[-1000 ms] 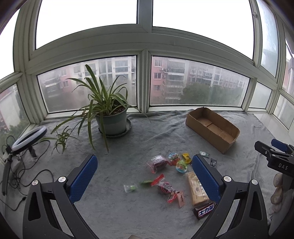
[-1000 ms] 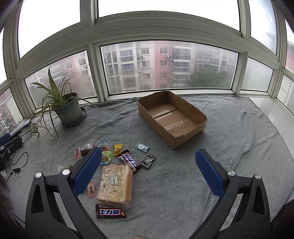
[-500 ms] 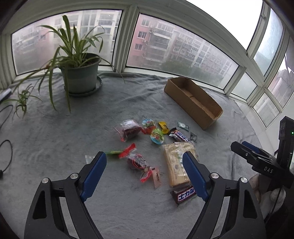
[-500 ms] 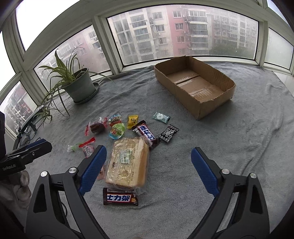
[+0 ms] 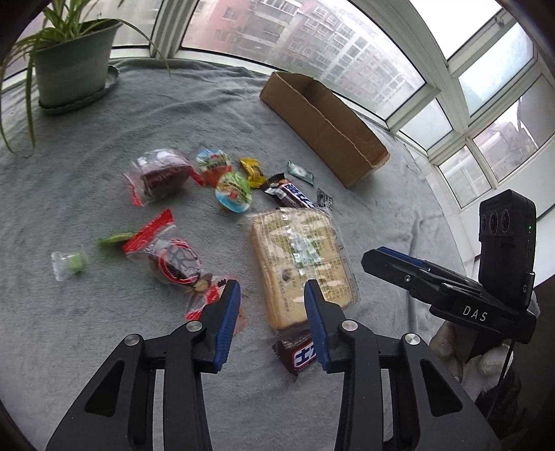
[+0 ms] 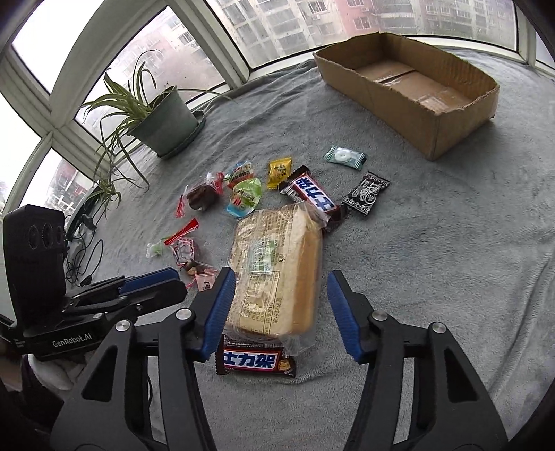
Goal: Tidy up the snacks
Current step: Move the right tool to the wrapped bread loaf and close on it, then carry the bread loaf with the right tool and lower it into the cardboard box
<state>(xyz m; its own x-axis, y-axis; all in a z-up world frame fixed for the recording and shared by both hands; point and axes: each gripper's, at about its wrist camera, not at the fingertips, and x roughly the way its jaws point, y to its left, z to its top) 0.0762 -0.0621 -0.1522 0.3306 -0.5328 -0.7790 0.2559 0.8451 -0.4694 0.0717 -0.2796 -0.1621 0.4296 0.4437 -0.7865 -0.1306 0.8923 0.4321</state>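
Grey blanket (image 6: 433, 243) before bay windows. Right gripper (image 6: 279, 305) closing, spread around bread (image 6: 277, 270), not yet pressing. Left gripper (image 5: 272, 312) closing over bread's lower left corner, nothing pinched. Snacks scattered mid-frame; box (image 6: 461, 114) upper right; plant (image 6: 163, 118) upper left.

Getting flat, overcast daylight pouring in from the windows (image 6: 284, 24) ahead of both grippers. Blowing out to white in the upper panes. Casting barely any shadows. Bending hard at the fisheye edges, blurring slightly on the near snacks.
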